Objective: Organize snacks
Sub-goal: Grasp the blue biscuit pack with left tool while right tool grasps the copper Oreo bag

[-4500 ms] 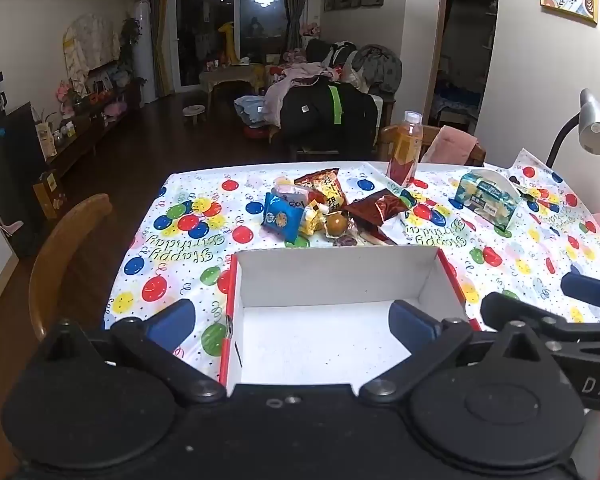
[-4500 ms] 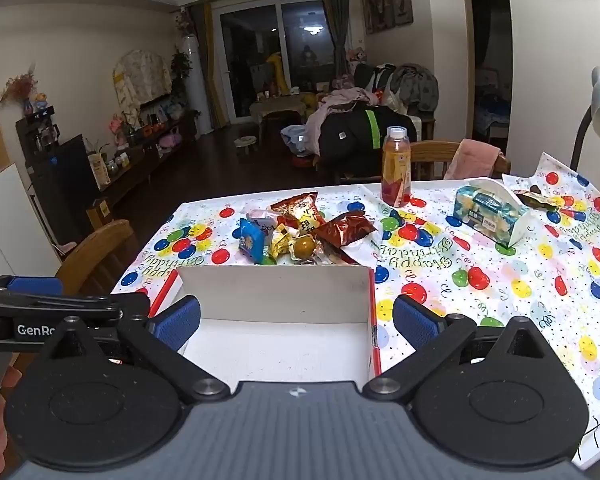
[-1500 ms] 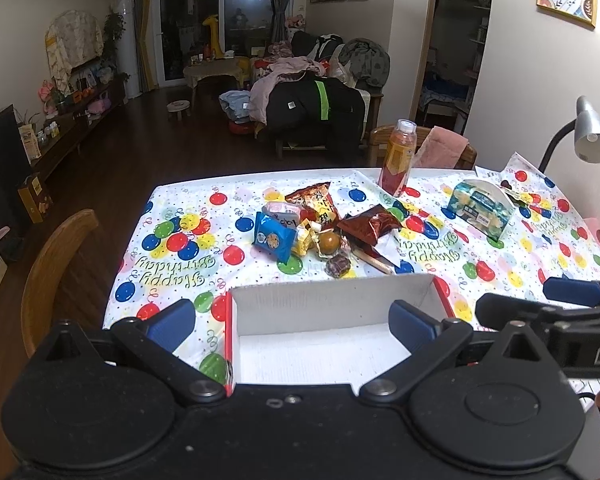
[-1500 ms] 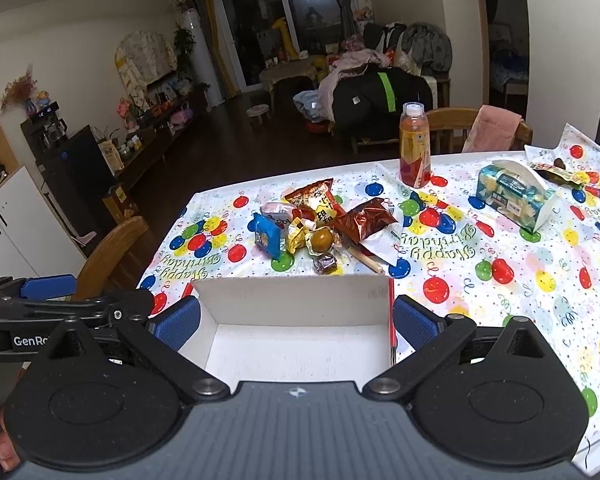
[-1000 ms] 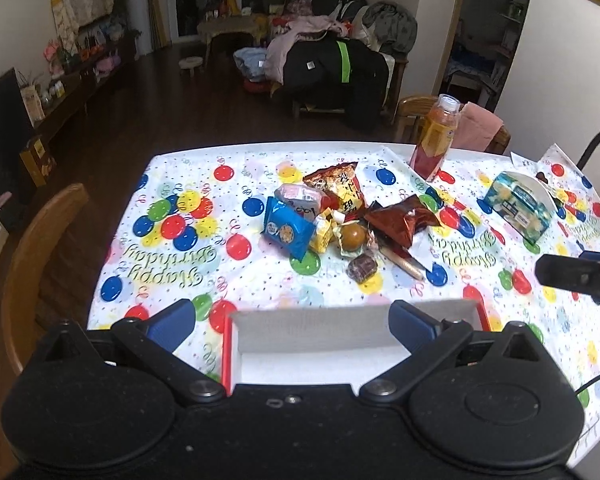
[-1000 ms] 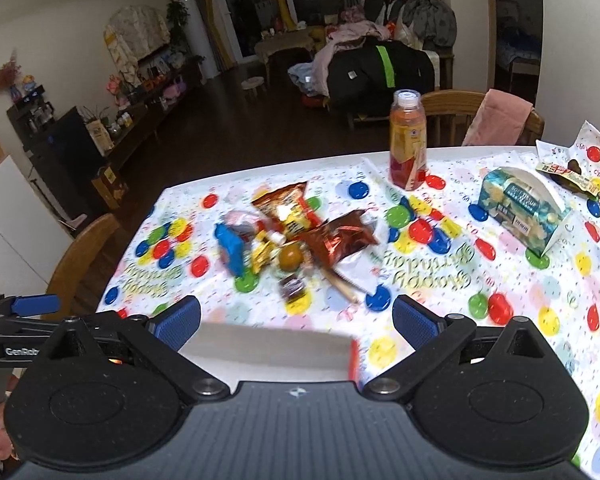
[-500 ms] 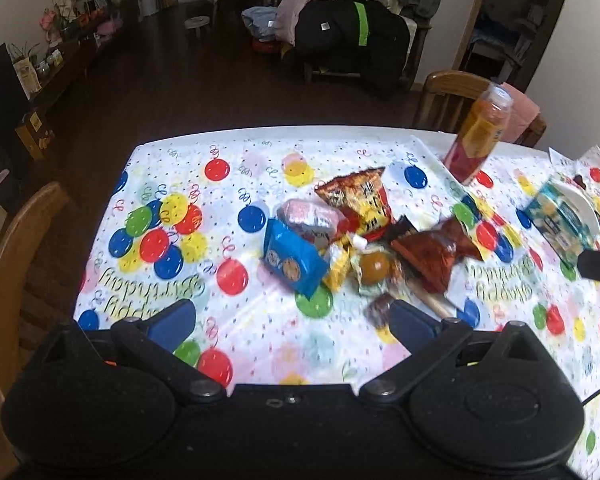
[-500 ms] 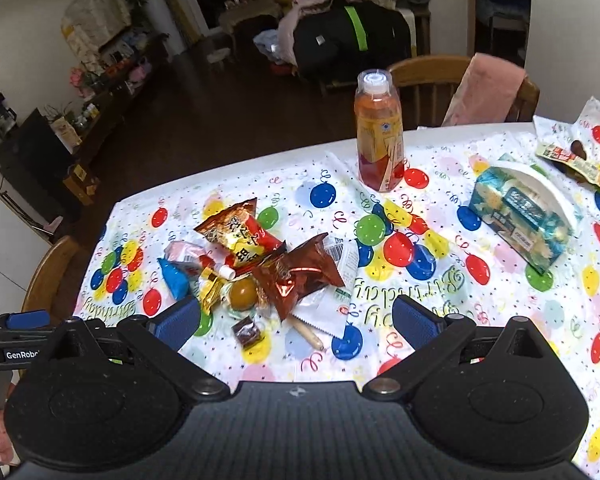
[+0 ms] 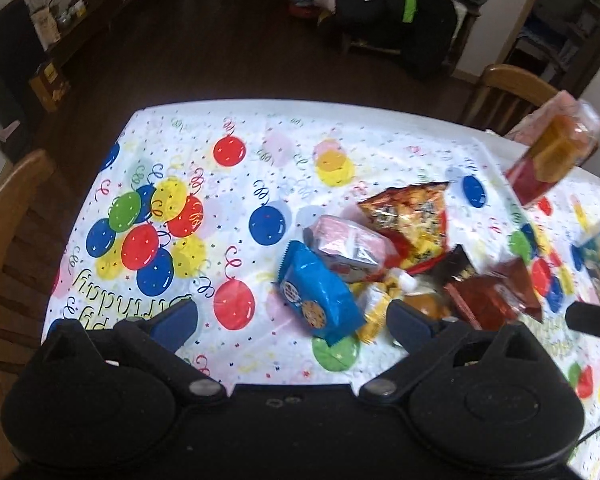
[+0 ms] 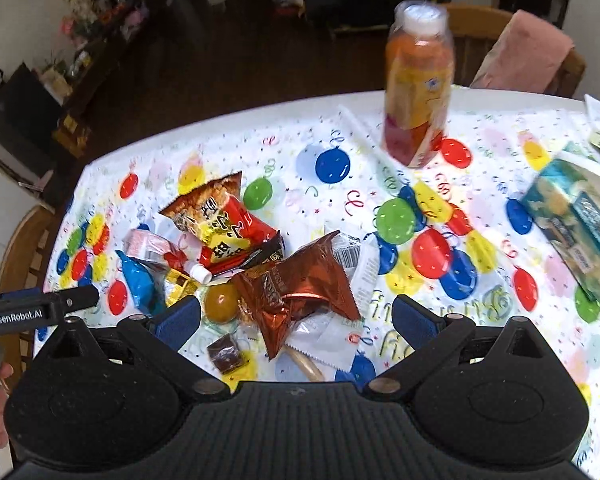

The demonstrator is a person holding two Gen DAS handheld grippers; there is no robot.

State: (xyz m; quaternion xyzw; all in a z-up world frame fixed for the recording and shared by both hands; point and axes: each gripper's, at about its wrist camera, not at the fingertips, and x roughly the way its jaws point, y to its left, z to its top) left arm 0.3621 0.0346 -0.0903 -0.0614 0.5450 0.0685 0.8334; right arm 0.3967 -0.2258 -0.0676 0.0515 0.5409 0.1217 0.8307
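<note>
A heap of snacks lies mid-table on the balloon tablecloth (image 9: 172, 168). Nearest my left gripper (image 9: 292, 320), which is open and empty, is a blue cookie pack (image 9: 320, 292); behind it sit a pink packet (image 9: 340, 244) and an orange-red chip bag (image 9: 412, 216). My right gripper (image 10: 296, 316) is open and empty above a shiny brown wrapper (image 10: 304, 284), with the chip bag (image 10: 220, 224), a round amber sweet (image 10: 220, 300), a small brown candy (image 10: 228, 354) and the blue pack (image 10: 138, 280) around it. The white box is out of view.
An orange drink bottle (image 10: 418, 92) stands at the far side, and a teal carton (image 10: 572, 224) lies at the right. Wooden chairs stand at the left (image 9: 12, 240) and far side (image 10: 472, 40). The left gripper's body (image 10: 28, 308) shows at the right view's left edge.
Both grippers have moved forward over the table and tilted down toward the snack heap. The white box has dropped out of view below them. Both stay open.
</note>
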